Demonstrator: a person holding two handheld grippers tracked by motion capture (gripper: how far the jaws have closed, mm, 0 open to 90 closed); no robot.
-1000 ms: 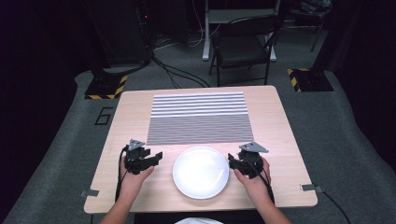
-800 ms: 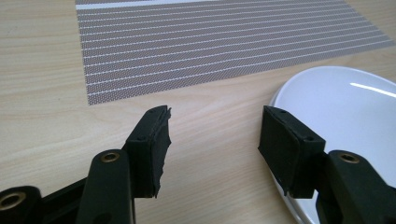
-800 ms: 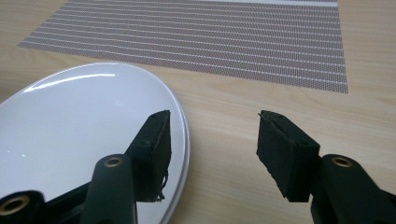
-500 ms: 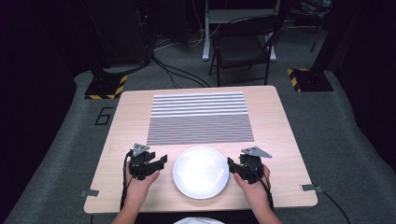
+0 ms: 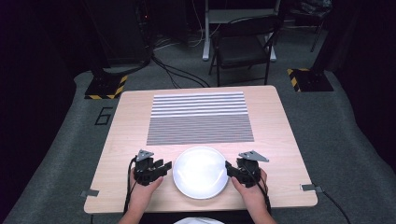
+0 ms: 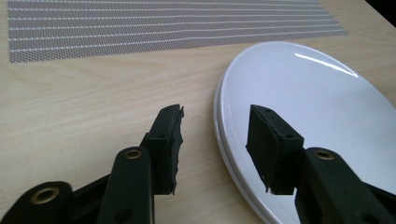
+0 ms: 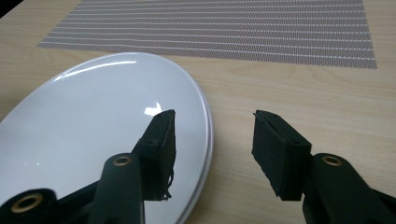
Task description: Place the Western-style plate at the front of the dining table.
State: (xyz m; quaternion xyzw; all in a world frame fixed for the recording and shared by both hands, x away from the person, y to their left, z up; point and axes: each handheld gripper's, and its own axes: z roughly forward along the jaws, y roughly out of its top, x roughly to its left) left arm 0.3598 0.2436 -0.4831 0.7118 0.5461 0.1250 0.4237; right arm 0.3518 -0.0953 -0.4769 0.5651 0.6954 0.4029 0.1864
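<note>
A white plate (image 5: pixel 201 172) lies flat on the wooden table (image 5: pixel 121 135) near its front edge. My left gripper (image 5: pixel 164 166) is at the plate's left rim. In the left gripper view the rim (image 6: pixel 218 116) runs between the jaws of the left gripper (image 6: pixel 215 140), one jaw over the wood and one over the plate. My right gripper (image 5: pixel 229 169) is at the plate's right rim, which the right gripper (image 7: pixel 212 140) straddles the same way. Both pairs of jaws have just been closing, with a gap left on each side of the rim (image 7: pixel 208 126).
A grey striped placemat (image 5: pixel 201 116) lies flat on the table beyond the plate. A folding chair (image 5: pixel 243 46) and stand bases (image 5: pixel 105 86) are on the floor past the far edge. Bare wood flanks the plate on both sides.
My left gripper has moved right, up to the plate's left rim, and slightly toward the front edge. The jaws of both grippers stand narrower than before. The plate has not moved.
</note>
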